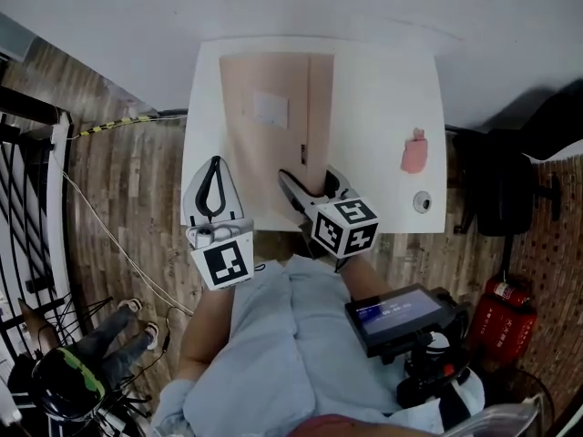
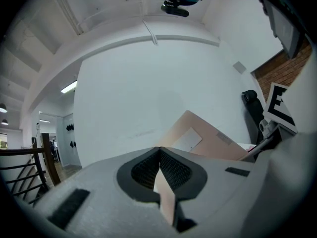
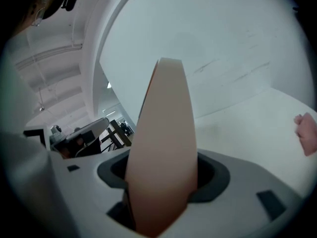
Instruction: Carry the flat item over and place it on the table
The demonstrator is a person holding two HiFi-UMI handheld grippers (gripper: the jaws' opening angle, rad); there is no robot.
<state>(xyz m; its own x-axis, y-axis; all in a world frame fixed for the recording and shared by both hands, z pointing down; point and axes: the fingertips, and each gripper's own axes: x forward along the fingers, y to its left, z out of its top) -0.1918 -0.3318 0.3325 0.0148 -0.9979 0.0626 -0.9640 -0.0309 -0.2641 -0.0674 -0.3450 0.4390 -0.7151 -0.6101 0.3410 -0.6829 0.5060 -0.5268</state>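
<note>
The flat item [image 1: 264, 144] is a beige cardboard sheet with a white label. In the head view it lies lengthwise over the left half of the white table [image 1: 383, 89]. My left gripper [image 1: 215, 189] is at the sheet's near left edge. In the left gripper view its jaws [image 2: 159, 155] are shut on a thin beige edge, with the rest of the sheet [image 2: 198, 135] beyond. My right gripper [image 1: 310, 185] holds the near right end. There the beige panel [image 3: 166, 133] stands between the right gripper [image 3: 163, 175] pads and fills the gap.
A pink object [image 1: 414, 151] and a small round piece [image 1: 422, 201] sit on the table's right side. A black chair [image 1: 501, 194] and a red extinguisher [image 1: 506, 317] stand to the right. A railing [image 1: 27, 198] and a person's legs [image 1: 118, 340] are at left.
</note>
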